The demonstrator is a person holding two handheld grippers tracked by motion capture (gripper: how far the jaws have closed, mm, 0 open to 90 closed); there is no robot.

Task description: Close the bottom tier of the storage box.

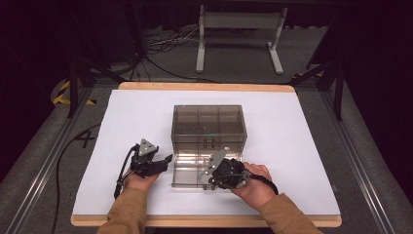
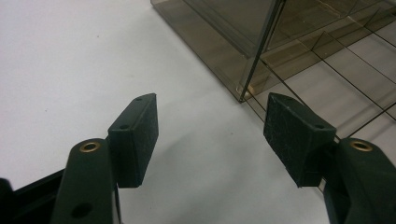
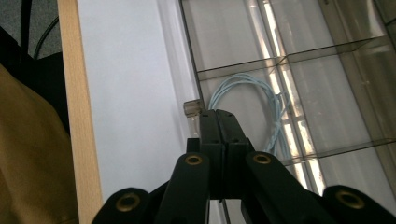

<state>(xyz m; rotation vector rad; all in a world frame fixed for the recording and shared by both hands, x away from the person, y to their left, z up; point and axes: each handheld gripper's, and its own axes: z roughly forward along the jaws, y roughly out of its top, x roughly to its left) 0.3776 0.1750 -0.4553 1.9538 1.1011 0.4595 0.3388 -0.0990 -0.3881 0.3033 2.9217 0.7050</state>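
A white sheet (image 1: 122, 146) covers the table (image 1: 204, 87), and on it stands a smoky clear drawer box (image 1: 208, 122) with its lowest drawer (image 1: 187, 176) pulled out toward the person. The left gripper (image 2: 210, 126) has its jaws spread wide with nothing between them; the box's front corner lies just beyond the far jaw. The right gripper (image 3: 218, 122) has its jaws pressed together at the drawer's front edge, beside its small clear knob (image 3: 192, 107); whether they pinch the edge I cannot tell. Just past their tips, a coiled pale blue cable (image 3: 261, 109) lies in the drawer's middle compartment.

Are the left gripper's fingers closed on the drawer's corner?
No: the left gripper fingers stand wide apart over the white table cover, short of the drawer.
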